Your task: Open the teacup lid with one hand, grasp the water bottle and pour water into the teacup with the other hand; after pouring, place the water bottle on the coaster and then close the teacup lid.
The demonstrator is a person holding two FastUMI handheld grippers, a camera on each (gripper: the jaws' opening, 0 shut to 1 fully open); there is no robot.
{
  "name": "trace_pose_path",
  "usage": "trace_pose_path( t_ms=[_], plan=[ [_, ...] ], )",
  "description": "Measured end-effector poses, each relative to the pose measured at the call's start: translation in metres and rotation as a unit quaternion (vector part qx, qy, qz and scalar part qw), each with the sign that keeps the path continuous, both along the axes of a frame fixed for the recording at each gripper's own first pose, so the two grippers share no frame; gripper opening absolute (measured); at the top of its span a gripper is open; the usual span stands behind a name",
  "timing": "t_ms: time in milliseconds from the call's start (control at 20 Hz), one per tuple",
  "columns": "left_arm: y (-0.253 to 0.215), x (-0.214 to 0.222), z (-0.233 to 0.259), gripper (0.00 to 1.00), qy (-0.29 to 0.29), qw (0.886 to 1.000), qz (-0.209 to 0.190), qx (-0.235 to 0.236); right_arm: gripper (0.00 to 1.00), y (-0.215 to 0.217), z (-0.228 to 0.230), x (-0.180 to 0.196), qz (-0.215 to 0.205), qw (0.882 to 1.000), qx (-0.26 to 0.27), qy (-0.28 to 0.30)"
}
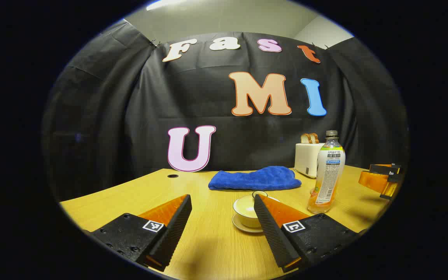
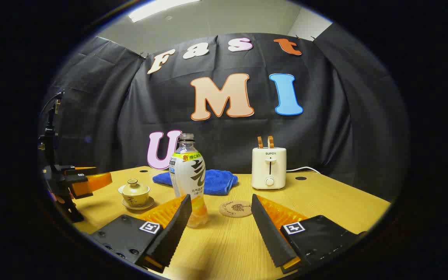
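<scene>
We see a light wooden table (image 2: 325,202) with a lidded teacup (image 2: 134,192) on its saucer (image 2: 138,204) at the left and an upright water bottle (image 2: 189,179) just right of it. A round coaster (image 2: 235,209) lies bare right of the bottle. At the far edge sit a folded blue towel (image 2: 216,181) and a white toaster (image 2: 269,168).

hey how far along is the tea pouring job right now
Nothing is done yet. The lid sits on the teacup, and the bottle stands on the table, off the coaster. The left gripper and right gripper are open and empty. All steps remain.
</scene>
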State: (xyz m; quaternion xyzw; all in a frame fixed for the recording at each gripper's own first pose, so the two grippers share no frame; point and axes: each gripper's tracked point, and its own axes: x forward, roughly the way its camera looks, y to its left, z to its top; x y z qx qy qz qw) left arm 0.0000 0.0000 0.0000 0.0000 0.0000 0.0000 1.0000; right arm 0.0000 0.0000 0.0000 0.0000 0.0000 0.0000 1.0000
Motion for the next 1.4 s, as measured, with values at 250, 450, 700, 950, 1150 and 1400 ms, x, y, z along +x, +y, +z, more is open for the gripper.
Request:
trace_pose_path(
  t_ms=[250, 450, 700, 950, 1150, 1400],
  plan=[
    [0.003, -0.001, 0.0, 0.94, 0.001, 1.0, 0.008, 0.0, 0.94, 0.0, 0.0, -0.001, 0.0, 1.0, 0.0, 0.0],
    [0.004, -0.001, 0.0, 0.94, 0.0, 1.0, 0.011, 0.0, 0.94, 0.0, 0.0, 0.0, 0.0, 1.0, 0.0, 0.0],
    [0.002, 0.0, 0.0, 0.95, 0.0, 1.0, 0.008, 0.0, 0.98, 0.0, 0.0, -0.001, 0.0, 1.0, 0.0, 0.0],
    [0.002, 0.0, 0.0, 0.94, 0.0, 1.0, 0.007, 0.0, 0.94, 0.0, 0.0, -0.001, 0.0, 1.0, 0.0, 0.0],
    [-0.01, 0.002, 0.001, 0.94, -0.002, 1.0, -0.022, 0.001, 0.94, 0.0, 0.0, -0.001, 0.0, 1.0, 0.0, 0.0],
    [-0.022, 0.009, 0.001, 0.95, -0.003, 0.998, -0.056, 0.001, 0.94, 0.0, 0.0, -0.001, 0.0, 1.0, 0.0, 0.0]
  ],
)
